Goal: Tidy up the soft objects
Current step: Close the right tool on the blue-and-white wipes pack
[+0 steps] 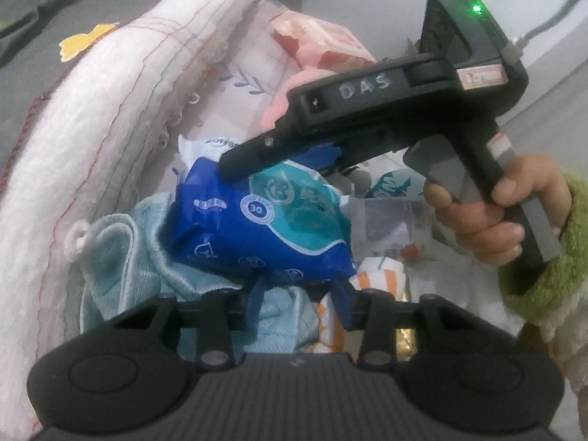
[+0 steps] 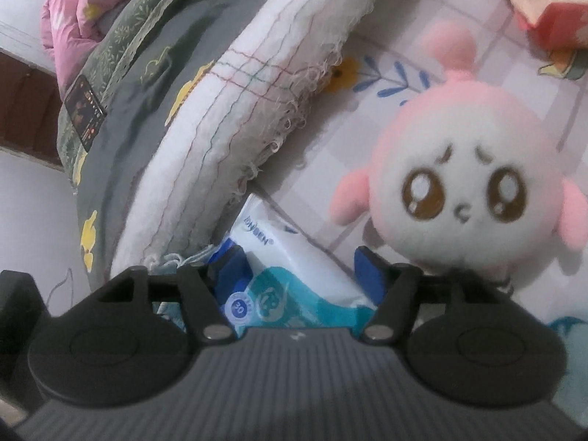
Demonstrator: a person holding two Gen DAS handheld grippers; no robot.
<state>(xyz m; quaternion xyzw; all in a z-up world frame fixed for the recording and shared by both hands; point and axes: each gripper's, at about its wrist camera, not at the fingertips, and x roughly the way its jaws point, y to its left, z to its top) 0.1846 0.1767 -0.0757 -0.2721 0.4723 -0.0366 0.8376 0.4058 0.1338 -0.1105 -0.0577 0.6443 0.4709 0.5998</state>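
A blue and teal pack of wipes (image 1: pixel 257 220) lies on a light blue towel (image 1: pixel 121 257) on the bed. My left gripper (image 1: pixel 297 294) has its blue fingers against the pack's near edge, seemingly closed on it. My right gripper (image 1: pixel 279 169) comes in from the right with its fingers over the pack's top. In the right wrist view the pack (image 2: pixel 290 275) sits between the right gripper's (image 2: pixel 297 268) spread blue fingers. A pink and white plush toy (image 2: pixel 470 183) sits just beyond on the right.
A white fringed blanket (image 1: pixel 92 139) rolls along the left, also in the right wrist view (image 2: pixel 235 117). An orange-striped cloth (image 1: pixel 378 279) and a pink packet (image 1: pixel 319 40) lie on the checked sheet (image 2: pixel 367 136). Grey bedding (image 2: pixel 125 84) lies at the far left.
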